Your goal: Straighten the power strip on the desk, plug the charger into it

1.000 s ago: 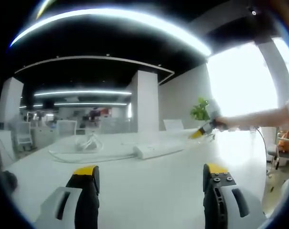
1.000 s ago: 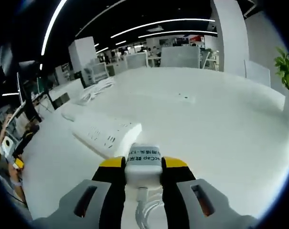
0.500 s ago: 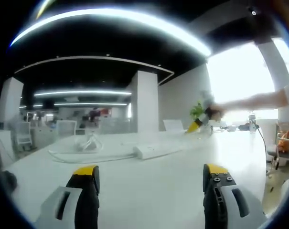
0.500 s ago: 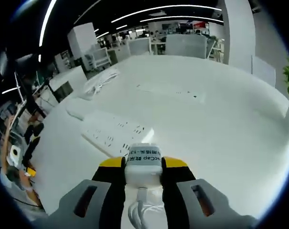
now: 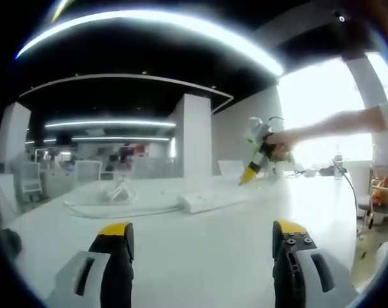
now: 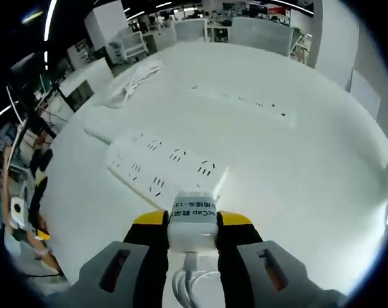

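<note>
Charger held above the strip, ready to go down into a socket.

The right gripper (image 6: 192, 221) has its jaws closed on the white charger (image 6: 193, 218), cable trailing back between them. The strip (image 6: 160, 168) lies flat on the desk (image 6: 296, 179) just ahead of and below the charger, its long axis running from the jaws away to the upper left, socket rows facing up. In the left gripper view the right gripper (image 5: 254, 165) hangs above the strip's (image 5: 203, 203) far end. The left gripper (image 5: 203, 240) waits well short of it, jaws spread wide and empty. The right is much the nearer.
</note>
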Demonstrator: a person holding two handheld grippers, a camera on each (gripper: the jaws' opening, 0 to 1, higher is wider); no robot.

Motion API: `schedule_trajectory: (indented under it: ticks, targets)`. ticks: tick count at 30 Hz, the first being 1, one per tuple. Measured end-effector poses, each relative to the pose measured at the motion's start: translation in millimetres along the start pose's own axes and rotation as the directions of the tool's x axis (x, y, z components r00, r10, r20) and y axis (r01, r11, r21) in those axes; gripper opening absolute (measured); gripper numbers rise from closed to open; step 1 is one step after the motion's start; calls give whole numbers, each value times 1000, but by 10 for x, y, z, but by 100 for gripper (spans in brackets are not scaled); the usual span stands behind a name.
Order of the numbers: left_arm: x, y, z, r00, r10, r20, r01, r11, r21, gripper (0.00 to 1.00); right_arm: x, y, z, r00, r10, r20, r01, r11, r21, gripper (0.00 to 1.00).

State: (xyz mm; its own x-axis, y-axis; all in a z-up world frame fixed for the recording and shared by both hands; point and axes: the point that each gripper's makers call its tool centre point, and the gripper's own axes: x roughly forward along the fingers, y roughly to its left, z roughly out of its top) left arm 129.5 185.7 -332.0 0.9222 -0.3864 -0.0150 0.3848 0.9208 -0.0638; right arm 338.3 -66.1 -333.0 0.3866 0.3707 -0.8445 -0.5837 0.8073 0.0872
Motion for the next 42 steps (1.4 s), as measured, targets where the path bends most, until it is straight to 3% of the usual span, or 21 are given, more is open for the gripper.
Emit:
schedule_trajectory:
  ticks: [5,10,16,22,24,28,42]
  targets:
    - [2,4,-4,1000,3,-1,-3,1000,-3,92,-36,83,83,998,17,-60,-14,999,52,27]
    - [0,9,0,1000,4,2,-4,1000,-8,91,-28,156,13,986,32,-165,-17,996,91,27]
    - [1,6,3,1000,-1,4,1,1000,-14,91,-12,167,-8,975,17,-221,12,991,132,27]
    - [2,7,7,1000,-3,6,3,1000,-18,91,-20,258,-209,959,15,-284,26,989,142,27]
    - [5,7,3,1000,-3,4,3,1000,-17,91,13,190,-175,958,-22,-284,57,992,116,27]
    - [7,13,0,1000,2,3,-2,1000,-16,91,72,136,-101,955,-32,-296,70,990,119,27]
    - [3,24,2,1000,1,6,-1,1000,-23,91,11,269,-288,930,-61,-364,116,985,131,27]
